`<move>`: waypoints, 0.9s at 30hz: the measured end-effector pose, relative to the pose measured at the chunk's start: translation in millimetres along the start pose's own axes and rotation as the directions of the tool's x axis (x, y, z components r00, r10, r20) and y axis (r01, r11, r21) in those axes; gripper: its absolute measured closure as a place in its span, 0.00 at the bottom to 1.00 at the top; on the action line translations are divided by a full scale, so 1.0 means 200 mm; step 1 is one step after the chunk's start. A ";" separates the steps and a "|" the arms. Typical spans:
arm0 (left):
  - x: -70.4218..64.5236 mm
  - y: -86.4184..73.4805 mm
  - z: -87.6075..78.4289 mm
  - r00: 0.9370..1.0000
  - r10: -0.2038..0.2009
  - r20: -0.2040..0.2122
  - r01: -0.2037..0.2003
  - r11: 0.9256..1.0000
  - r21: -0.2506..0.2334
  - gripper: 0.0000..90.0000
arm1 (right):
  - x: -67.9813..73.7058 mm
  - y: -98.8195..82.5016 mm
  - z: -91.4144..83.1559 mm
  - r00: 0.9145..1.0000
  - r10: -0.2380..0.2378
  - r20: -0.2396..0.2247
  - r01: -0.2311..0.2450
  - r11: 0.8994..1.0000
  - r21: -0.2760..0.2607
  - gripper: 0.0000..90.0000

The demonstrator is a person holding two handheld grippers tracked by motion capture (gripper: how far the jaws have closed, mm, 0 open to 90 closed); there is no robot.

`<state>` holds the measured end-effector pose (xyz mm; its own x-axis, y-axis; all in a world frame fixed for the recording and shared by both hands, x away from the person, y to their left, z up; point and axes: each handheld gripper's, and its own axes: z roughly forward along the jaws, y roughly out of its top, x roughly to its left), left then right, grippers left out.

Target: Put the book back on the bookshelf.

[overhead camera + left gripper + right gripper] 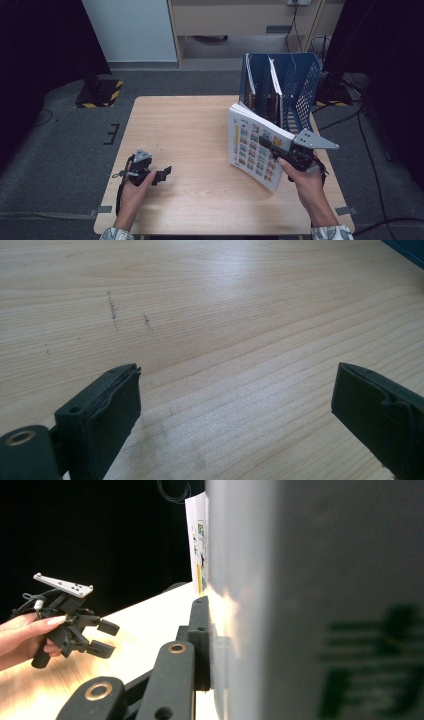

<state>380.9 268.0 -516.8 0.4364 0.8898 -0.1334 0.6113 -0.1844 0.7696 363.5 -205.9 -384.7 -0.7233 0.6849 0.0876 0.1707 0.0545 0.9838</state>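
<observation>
A thin book with a grid of small colourful pictures on its cover is held tilted above the right half of the wooden table. My right gripper is shut on its right edge. In the right gripper view the book looms close and blurred, with one black jaw flat against its cover and the other jaw hidden behind it. My left gripper rests low at the table's near left, open. Its jaws stand wide over bare wood with nothing between them. The left gripper also appears far off in the right gripper view.
A blue mesh file rack stands at the table's far right corner, just behind the book, with thin books or papers upright in its slots. Grey carpet and trailing cables surround the table.
</observation>
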 end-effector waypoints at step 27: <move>0.00 0.00 0.00 1.000 0.001 -0.001 -0.001 1.000 0.003 0.06 | -0.06 -0.02 -0.15 0.998 0.004 0.063 -0.004 1.000 0.003 0.82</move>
<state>380.8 267.8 -517.3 0.4363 0.8901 -0.1316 0.6126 -0.1867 0.7680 351.1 -236.0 -385.4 -0.6787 0.7299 0.0817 0.1757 0.0534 0.9830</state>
